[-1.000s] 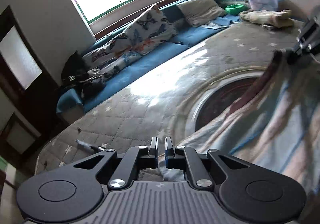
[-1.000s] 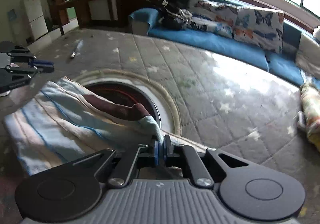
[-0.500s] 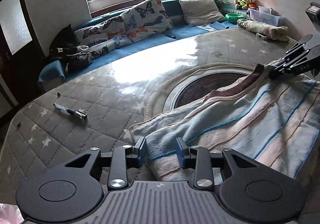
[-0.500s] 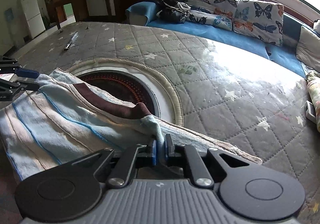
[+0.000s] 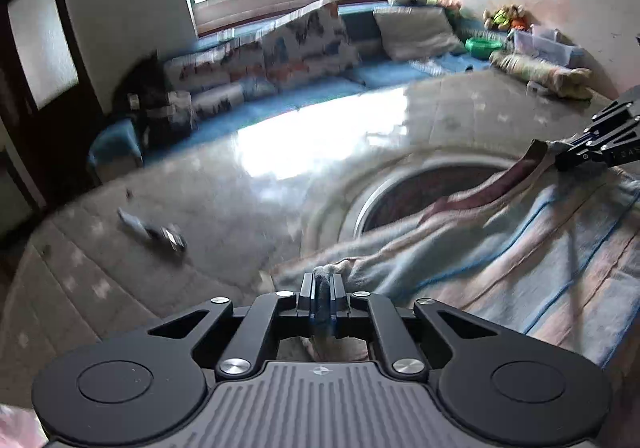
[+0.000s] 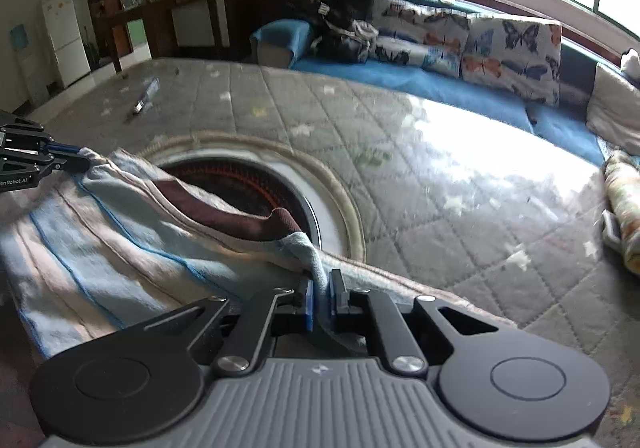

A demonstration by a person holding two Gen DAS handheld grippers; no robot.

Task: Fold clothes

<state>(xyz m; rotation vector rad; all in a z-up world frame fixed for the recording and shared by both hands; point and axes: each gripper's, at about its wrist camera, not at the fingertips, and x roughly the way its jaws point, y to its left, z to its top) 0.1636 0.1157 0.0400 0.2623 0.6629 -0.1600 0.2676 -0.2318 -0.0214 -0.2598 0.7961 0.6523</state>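
A light blue and pink striped garment [image 5: 520, 248] with a dark maroon collar [image 6: 224, 211] lies spread over the quilted grey mat [image 6: 440, 183]. My left gripper [image 5: 322, 288] is shut on one top corner of the garment. My right gripper [image 6: 320, 290] is shut on the other top corner, beside the collar. Each gripper shows in the other's view: the right one [image 5: 588, 151] at the far right, the left one [image 6: 48, 159] at the far left. The cloth hangs stretched between them.
A round ringed opening [image 6: 256, 183] in the mat lies under the garment's collar. A pen-like tool [image 5: 154, 232] lies on the mat to the left. A blue bench with butterfly cushions [image 6: 480, 43] runs along the window. A rolled towel [image 6: 624, 207] lies at the right.
My left gripper was open half a second ago and has now shut on the garment's corner. The right gripper keeps its hold. Both corners have lifted slightly.
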